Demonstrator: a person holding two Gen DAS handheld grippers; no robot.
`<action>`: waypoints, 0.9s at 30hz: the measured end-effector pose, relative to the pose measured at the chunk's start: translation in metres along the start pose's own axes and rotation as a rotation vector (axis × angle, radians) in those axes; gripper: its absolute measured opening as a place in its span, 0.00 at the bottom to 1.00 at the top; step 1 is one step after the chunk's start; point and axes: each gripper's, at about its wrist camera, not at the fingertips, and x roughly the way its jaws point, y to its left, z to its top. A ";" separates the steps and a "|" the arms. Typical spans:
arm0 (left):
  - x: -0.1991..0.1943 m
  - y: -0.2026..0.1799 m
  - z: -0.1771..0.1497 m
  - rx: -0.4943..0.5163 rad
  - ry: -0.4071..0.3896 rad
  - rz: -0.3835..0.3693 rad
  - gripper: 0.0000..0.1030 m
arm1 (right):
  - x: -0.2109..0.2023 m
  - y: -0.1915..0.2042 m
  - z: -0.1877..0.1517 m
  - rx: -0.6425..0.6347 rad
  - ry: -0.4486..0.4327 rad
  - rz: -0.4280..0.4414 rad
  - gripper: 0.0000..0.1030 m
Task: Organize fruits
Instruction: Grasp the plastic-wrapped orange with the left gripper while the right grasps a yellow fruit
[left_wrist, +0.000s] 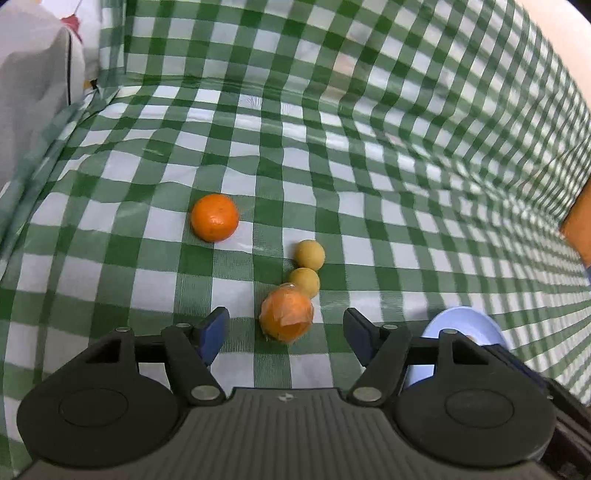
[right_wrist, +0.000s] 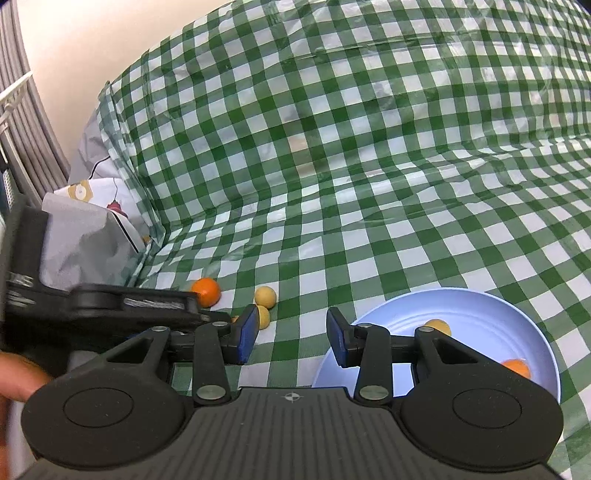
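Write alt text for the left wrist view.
The open left gripper frames a plastic-wrapped orange fruit on a green-and-white checked cloth. Two small round yellow fruits and a bare orange lie beyond; a pale blue plate sits right.

A green-and-white checked cloth (left_wrist: 369, 184) covers the supporting surface and rises behind it in folds. On it lies a pale blue plate (right_wrist: 480, 306). Left of the plate lies a film-wrapped orange (left_wrist: 286, 314), touching a yellow ball fruit (left_wrist: 305, 281); a second yellow ball fruit (left_wrist: 310, 254) sits just beyond it. A bare orange (left_wrist: 215, 218) lies farthest from the plate, apart.
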 end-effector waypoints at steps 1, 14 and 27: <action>0.005 -0.002 0.000 0.005 0.005 0.016 0.71 | 0.000 -0.002 0.000 0.006 0.001 0.001 0.41; -0.015 0.029 0.004 0.008 -0.040 0.096 0.35 | 0.015 0.004 0.000 -0.013 0.007 -0.007 0.37; -0.015 0.060 0.002 -0.003 0.027 0.157 0.36 | 0.092 0.050 -0.002 -0.075 0.077 0.008 0.36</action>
